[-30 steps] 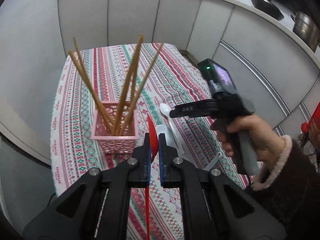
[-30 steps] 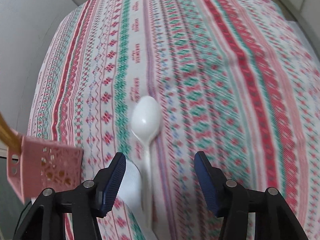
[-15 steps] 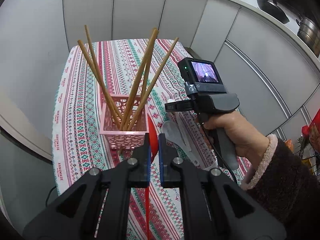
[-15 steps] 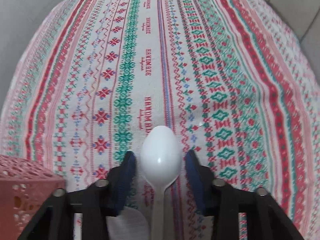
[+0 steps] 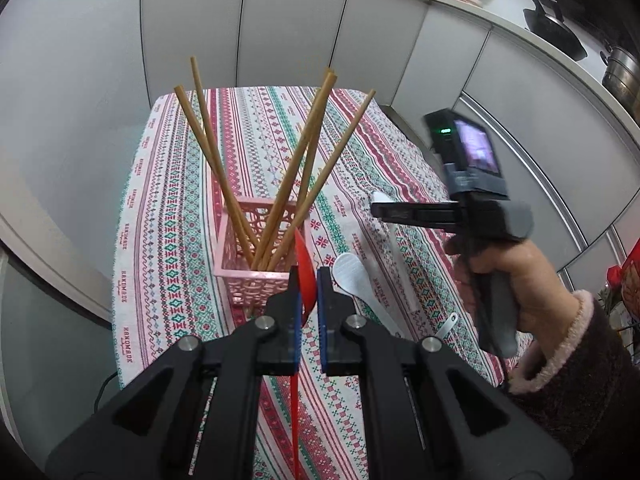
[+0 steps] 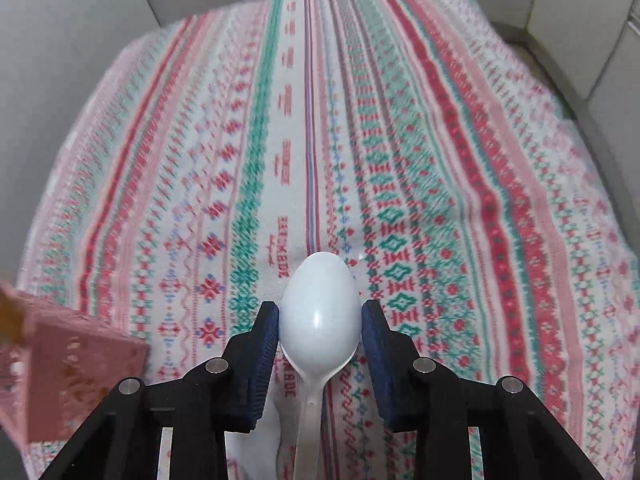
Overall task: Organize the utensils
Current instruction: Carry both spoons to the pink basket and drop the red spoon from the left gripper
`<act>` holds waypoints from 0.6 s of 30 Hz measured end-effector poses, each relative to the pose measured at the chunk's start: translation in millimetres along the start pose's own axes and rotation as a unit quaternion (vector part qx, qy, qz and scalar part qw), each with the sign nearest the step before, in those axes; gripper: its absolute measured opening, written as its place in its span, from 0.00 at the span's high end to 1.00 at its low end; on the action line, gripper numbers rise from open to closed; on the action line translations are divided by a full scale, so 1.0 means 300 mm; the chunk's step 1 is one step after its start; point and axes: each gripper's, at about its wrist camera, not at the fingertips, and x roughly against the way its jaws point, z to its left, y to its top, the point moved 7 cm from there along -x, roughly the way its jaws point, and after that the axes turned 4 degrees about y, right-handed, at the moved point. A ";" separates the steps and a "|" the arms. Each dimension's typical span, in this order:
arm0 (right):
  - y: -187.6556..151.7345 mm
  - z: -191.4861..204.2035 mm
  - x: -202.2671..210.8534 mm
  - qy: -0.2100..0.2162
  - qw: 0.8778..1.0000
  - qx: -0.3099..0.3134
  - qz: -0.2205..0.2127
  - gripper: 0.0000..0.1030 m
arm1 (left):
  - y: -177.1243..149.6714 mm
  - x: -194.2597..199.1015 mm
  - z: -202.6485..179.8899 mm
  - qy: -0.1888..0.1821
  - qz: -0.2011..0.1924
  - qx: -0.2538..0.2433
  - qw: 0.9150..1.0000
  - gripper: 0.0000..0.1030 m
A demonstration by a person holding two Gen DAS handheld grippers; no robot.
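1. The left gripper [image 5: 308,280] is nearest in its own view; its fingers [image 5: 294,304] are pinched narrow on a red spoon [image 5: 305,276], whose handle runs down between the black arms while its bowl rises past the tips.
2. Just beyond those tips stands a pink basket [image 5: 260,258] on the tabletop [image 5: 168,240], holding several wooden chopsticks [image 5: 296,168] that fan out above its rim.
3. To the right of the basket a white rice paddle [image 5: 352,280] lies flat on the striped cloth.
4. Farther right, a hand [image 5: 496,272] in a dark sleeve with a pale fleecy cuff grips the handle of the other tool, which is raised above the cloth.
5. In the right wrist view, the right gripper [image 6: 320,320] has its fingers [image 6: 268,336] set moderately apart and pressed to both sides of the bowl of a white spoon [image 6: 320,316], holding it; the handle trails back between the arms.
6. The basket's corner [image 6: 72,360] shows blurred at lower left there, well apart from the white spoon.
7. Grey cabinet doors [image 5: 288,20] stand behind the tabletop.
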 end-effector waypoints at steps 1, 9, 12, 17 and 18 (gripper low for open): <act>0.003 0.000 0.035 0.003 1.000 0.002 -0.012 0.64 | 0.004 0.006 0.003 0.001 -0.004 0.002 1.000 0.93; 0.028 0.043 0.249 0.047 0.995 0.002 -0.092 0.64 | 0.053 0.063 0.023 0.001 -0.039 0.015 0.999 0.93; 0.034 0.076 0.332 0.070 0.989 0.004 -0.127 0.64 | 0.076 0.090 0.054 0.002 -0.057 0.029 0.998 0.93; 0.041 0.139 0.449 0.105 0.977 0.012 -0.187 0.64 | 0.123 0.135 0.116 -0.004 -0.097 0.065 0.993 0.93; 0.044 0.144 0.462 0.110 0.975 0.012 -0.195 0.64 | 0.138 0.145 0.128 -0.009 -0.112 0.075 0.991 0.93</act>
